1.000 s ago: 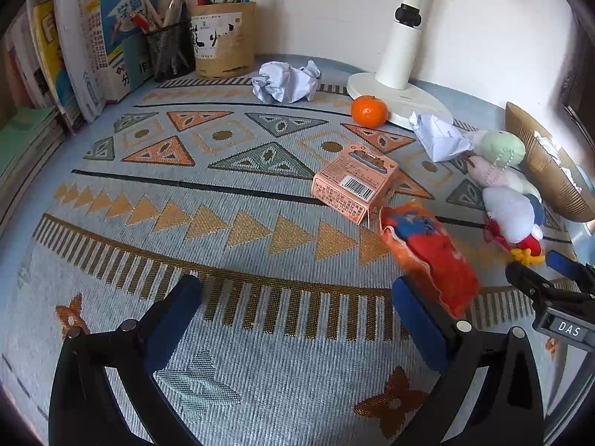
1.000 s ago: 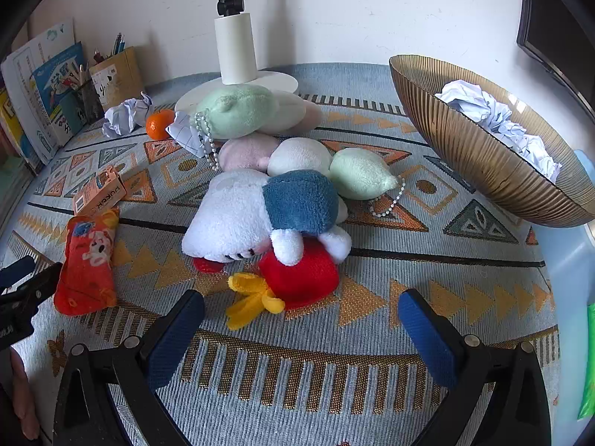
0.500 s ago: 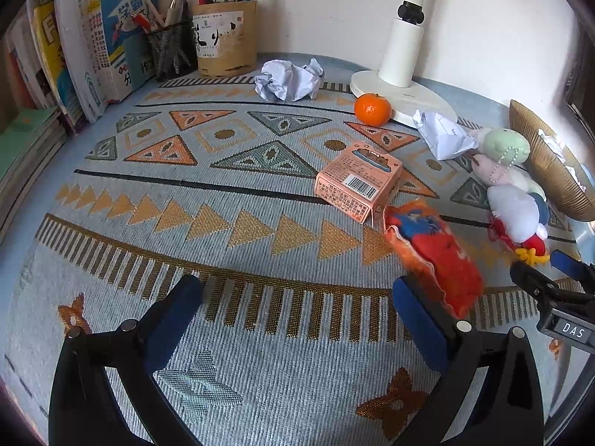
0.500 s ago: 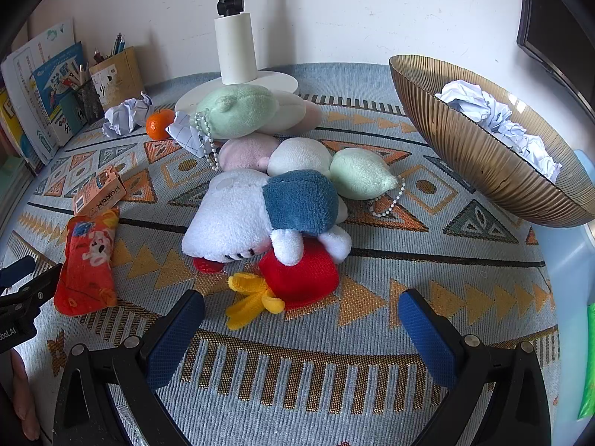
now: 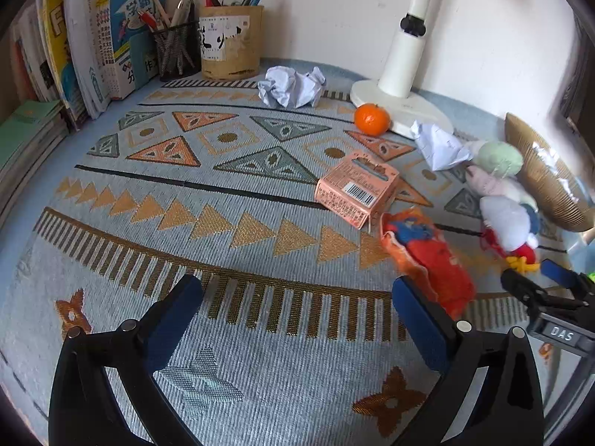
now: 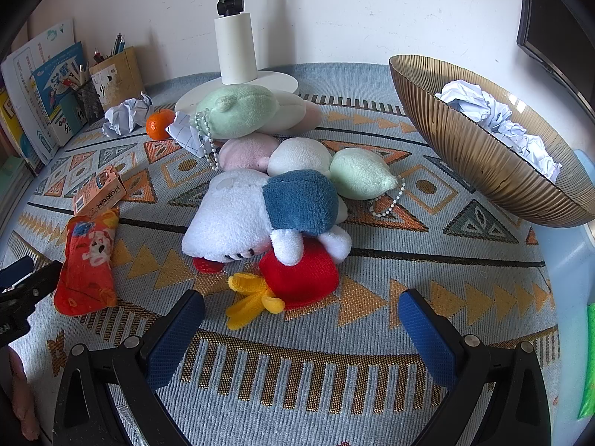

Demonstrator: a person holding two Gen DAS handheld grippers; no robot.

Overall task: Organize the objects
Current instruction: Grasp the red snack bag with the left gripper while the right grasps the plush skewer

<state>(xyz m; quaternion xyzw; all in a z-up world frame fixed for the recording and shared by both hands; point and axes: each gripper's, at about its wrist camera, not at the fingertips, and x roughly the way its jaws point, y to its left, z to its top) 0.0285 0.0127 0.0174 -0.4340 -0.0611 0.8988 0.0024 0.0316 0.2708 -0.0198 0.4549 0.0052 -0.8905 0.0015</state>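
Left gripper [image 5: 297, 310] crept forward slightly toward pink box [image 5: 356, 189]; right gripper [image 6: 301, 321] unmoved. Both wide, empty. Red snack pouch [image 5: 427, 260] just beside left gripper's right finger; plush toy [image 6: 271, 215] ahead of right. Risk: finger nudges pouch aside.

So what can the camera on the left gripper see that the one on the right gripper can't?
Only the left wrist view shows the stacked green notebooks and the snack box's barcode. Only the right wrist view looks into the gold bowl, at the crumpled paper inside, and takes in the whole plush pile. Both show the orange, the red snack packet, the lamp base and the pen holders. Both grippers, left and right, are open and empty.
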